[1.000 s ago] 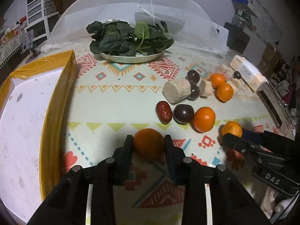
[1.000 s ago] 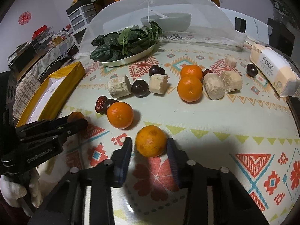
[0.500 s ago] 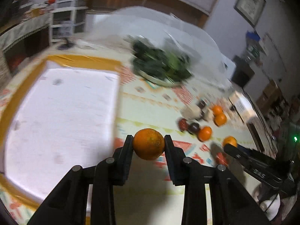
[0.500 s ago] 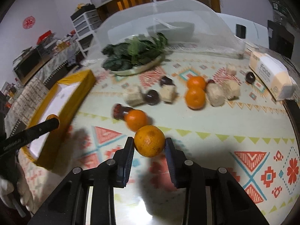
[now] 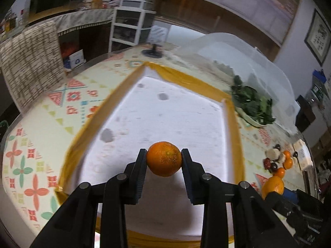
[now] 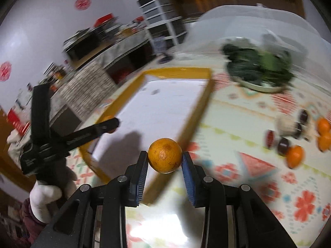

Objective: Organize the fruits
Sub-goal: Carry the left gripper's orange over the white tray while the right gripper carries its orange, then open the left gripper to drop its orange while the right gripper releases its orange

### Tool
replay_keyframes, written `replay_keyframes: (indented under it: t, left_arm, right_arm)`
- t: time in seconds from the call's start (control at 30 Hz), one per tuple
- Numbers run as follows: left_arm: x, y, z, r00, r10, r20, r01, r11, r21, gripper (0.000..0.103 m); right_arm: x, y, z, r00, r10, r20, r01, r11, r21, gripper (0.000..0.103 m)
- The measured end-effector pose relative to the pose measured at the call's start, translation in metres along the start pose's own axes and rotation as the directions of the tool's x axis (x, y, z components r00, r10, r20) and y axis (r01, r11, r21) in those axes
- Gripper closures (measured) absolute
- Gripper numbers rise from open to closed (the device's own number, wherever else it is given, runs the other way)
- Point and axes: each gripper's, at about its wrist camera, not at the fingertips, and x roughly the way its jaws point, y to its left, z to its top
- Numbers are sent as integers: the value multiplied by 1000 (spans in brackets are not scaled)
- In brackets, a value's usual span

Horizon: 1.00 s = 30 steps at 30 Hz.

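The left tongs (image 5: pixel 164 159) grip an orange (image 5: pixel 164 158) between their pads, held in the air above the white floor of the yellow-rimmed tray (image 5: pixel 182 76). The right tongs (image 6: pixel 164 158) clamp a second orange (image 6: pixel 165 155) just in front of the tray's near rim (image 6: pixel 198 109), above the patterned cloth (image 6: pixel 258 165). More fruit (image 6: pixel 294 156) lies farther right on the cloth.

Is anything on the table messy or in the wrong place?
Nothing is spilled or broken. Loose oranges and dark fruits lie scattered on the tablecloth, outside the yellow-rimmed tray, which holds no fruit yet.
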Motion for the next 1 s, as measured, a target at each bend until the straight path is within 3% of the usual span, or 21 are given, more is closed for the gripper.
replay_keyframes:
  t: [0.13, 0.4, 0.63, 0.77, 0.8, 0.9, 1.0]
  left_arm:
    - [4, 17, -2, 1000, 15, -16, -16, 999, -29, 71]
    - [4, 34, -4, 1000, 9, -27, -10, 998, -69, 71]
    - [-9, 36, -1, 1000, 10, 7, -9, 996, -85, 58]
    - [-15, 30, 0, 1000, 3, 21, -2, 997, -78, 57]
    - [-17, 29, 0, 1000, 1, 25, 1, 997, -77, 56]
    - [-23, 26, 1, 999, -3, 40, 6, 997, -77, 49]
    - [-29, 20, 2, 998, -7, 56, 11, 998, -70, 48]
  right_arm:
    - [24, 20, 6, 1000, 5, -29, -6, 999, -32, 67]
    - [63, 35, 13, 996, -65, -56, 60, 995, -85, 67]
    - [74, 40, 15, 993, -114, -38, 109, 987, -121, 67]
    - [74, 38, 16, 993, -119, -26, 116, 988, -103, 67]
    - [71, 36, 17, 993, -115, -18, 113, 989, -93, 65]
    - [57, 27, 19, 996, -87, 17, 88, 995, -43, 47]
    - [41, 23, 23, 996, -72, 58, 73, 997, -28, 45]
